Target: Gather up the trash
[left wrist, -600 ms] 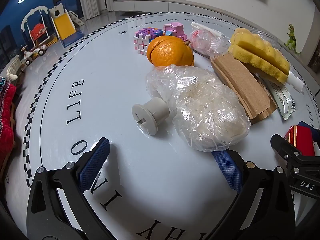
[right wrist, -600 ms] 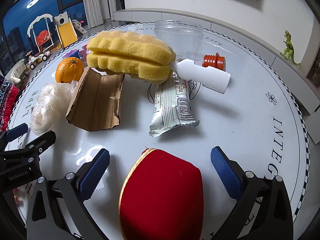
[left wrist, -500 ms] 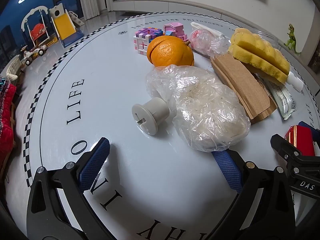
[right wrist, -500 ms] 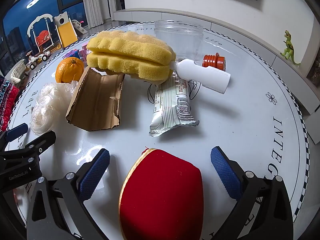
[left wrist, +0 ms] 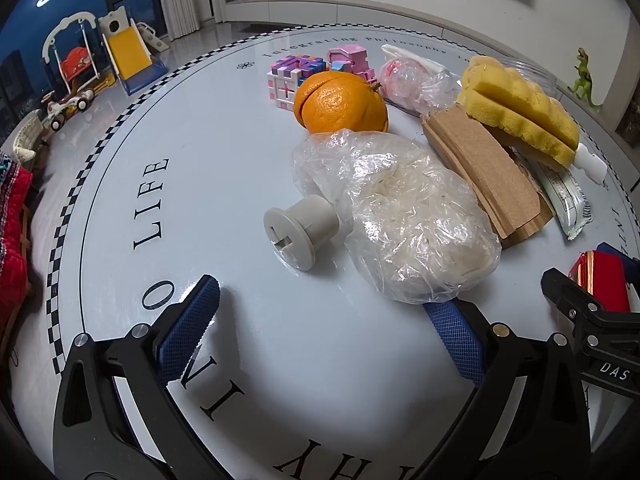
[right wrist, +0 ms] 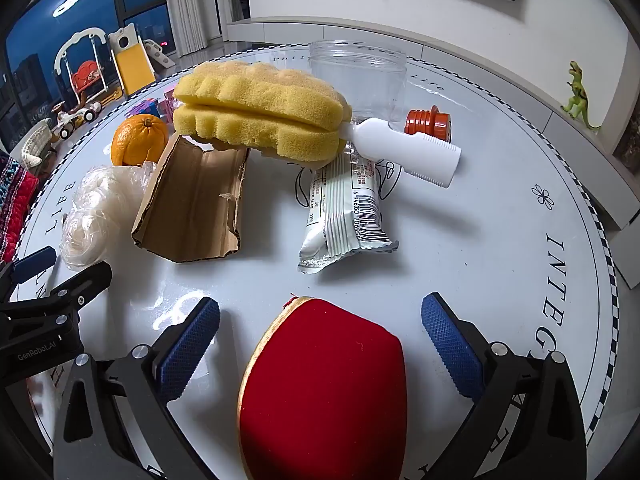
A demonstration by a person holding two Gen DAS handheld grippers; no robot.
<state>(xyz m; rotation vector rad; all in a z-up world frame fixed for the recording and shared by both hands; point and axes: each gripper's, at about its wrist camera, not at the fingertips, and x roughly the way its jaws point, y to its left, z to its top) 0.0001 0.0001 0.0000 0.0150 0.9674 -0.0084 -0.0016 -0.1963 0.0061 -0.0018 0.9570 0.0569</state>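
My left gripper point(left wrist: 320, 316) is open and empty above the white round table point(left wrist: 200, 152). Just ahead of it lie a crumpled clear plastic bag point(left wrist: 404, 216) and a grey plastic spool point(left wrist: 300, 232). My right gripper point(right wrist: 320, 332) is open, its jaws on either side of a red pouch point(right wrist: 324, 392) without touching it. Ahead lie a torn cardboard piece point(right wrist: 196, 204) and a silver-white snack wrapper point(right wrist: 344, 216). The cardboard point(left wrist: 484, 172), the wrapper point(left wrist: 564, 200) and the pouch point(left wrist: 600, 284) also show in the left wrist view.
An orange point(left wrist: 340, 104), toy blocks point(left wrist: 292, 76), a small pink-filled bag point(left wrist: 408, 80) and a yellow sponge brush point(right wrist: 260, 112) lie behind. A clear jar point(right wrist: 360, 76) and an orange-red cap point(right wrist: 428, 124) stand at the back. The left gripper's body point(right wrist: 48, 320) is beside the right.
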